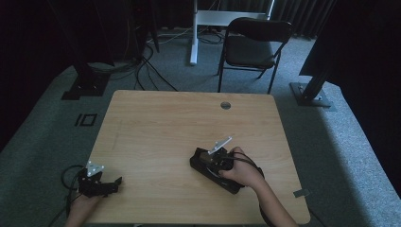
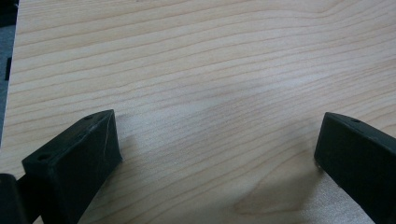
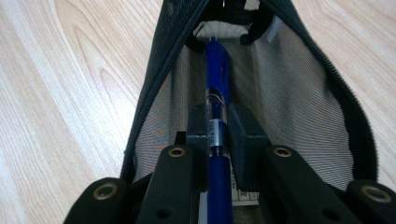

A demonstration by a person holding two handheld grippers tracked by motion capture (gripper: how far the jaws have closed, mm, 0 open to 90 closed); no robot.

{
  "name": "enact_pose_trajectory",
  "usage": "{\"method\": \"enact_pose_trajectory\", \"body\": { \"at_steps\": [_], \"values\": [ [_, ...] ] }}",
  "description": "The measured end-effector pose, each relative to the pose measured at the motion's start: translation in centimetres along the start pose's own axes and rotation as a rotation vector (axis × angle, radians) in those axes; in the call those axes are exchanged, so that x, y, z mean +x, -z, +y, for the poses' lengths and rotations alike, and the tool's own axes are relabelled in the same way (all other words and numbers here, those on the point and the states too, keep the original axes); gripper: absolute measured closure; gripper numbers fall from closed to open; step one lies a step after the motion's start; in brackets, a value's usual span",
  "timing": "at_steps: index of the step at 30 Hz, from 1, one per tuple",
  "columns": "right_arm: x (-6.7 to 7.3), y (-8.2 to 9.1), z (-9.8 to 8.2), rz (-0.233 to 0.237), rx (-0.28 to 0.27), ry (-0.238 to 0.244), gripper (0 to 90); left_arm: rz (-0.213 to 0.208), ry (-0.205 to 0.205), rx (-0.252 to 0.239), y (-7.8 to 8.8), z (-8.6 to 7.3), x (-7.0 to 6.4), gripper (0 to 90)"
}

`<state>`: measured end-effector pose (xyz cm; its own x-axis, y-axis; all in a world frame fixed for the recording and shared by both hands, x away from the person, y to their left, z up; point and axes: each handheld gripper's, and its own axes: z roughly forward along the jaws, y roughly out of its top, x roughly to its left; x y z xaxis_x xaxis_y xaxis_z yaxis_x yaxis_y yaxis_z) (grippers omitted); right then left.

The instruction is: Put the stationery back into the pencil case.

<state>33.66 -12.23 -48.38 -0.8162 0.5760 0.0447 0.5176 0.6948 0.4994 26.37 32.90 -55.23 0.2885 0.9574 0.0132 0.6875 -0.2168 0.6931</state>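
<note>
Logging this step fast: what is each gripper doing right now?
Left gripper: jaws open, nothing between them, over the bare table.
Right gripper: jaws closed on a blue pen, inside the open black pouch.

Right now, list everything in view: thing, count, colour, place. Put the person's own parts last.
pen: one, blue, held lengthwise inside the open pencil case
pencil case: one, black with grey lining, unzipped, on the table's near right part
table: one, light wood, centre, round hole near its far edge
chair: one, black, on the floor beyond the table
cables: several, black, on the grey carpet beyond the far left corner
left gripper: one, black, at the near left edge, fingers spread over bare wood
right gripper: one, black, fingers closed on the pen
hands: two, entering from the bottom
</note>
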Motion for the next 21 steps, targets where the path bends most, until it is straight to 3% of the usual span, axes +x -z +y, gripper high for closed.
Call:
{"method": "enact_pose_trajectory", "body": {
  "at_steps": [10,21],
  "values": [
    [-0.3,0.4,0.0,0.022,-0.014,-0.012,76.0,0.000,0.000,0.000,0.0,0.0,0.0,0.2],
    [-0.7,3.0,0.1,0.030,-0.102,-0.030,75.5,0.000,0.000,0.000,0.0,0.0,0.0,0.2]
  ]
}}
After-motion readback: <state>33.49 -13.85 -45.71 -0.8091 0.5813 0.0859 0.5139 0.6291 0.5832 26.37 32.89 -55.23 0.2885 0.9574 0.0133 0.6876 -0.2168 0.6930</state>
